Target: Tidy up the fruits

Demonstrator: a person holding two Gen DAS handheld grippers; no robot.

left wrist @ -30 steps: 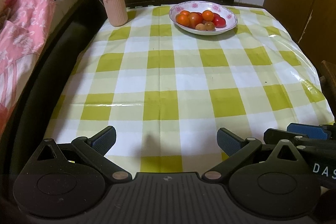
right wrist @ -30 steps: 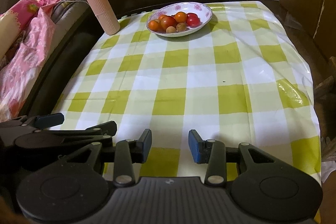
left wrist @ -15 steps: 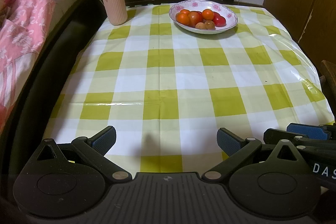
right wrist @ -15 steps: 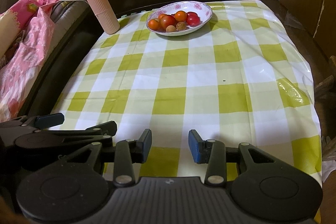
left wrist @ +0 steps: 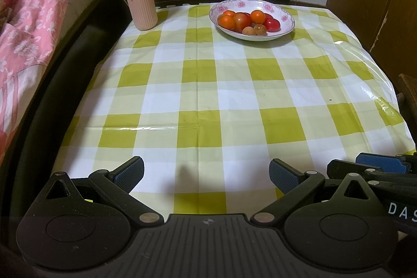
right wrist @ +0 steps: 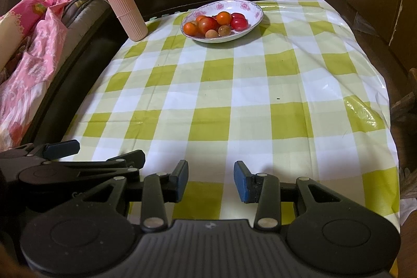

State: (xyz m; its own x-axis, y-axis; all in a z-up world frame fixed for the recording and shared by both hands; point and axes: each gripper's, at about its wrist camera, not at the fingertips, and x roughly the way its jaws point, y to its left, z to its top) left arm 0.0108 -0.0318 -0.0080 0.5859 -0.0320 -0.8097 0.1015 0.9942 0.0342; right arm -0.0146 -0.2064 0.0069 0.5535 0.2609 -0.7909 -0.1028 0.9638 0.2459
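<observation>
Checked tablecloth point(left wrist: 208, 85) bears bowl point(left wrist: 282, 29) of red-orange fruits point(left wrist: 243, 20).

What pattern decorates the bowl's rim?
Pink flowers on white bowl; clearest in the left wrist view.

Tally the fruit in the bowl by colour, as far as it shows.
Orange fruit: 3
Red fruit: 3
Tan fruit: 2
Total: 8 showing in the bowl; any fruit hidden under these cannot be counted.
</observation>
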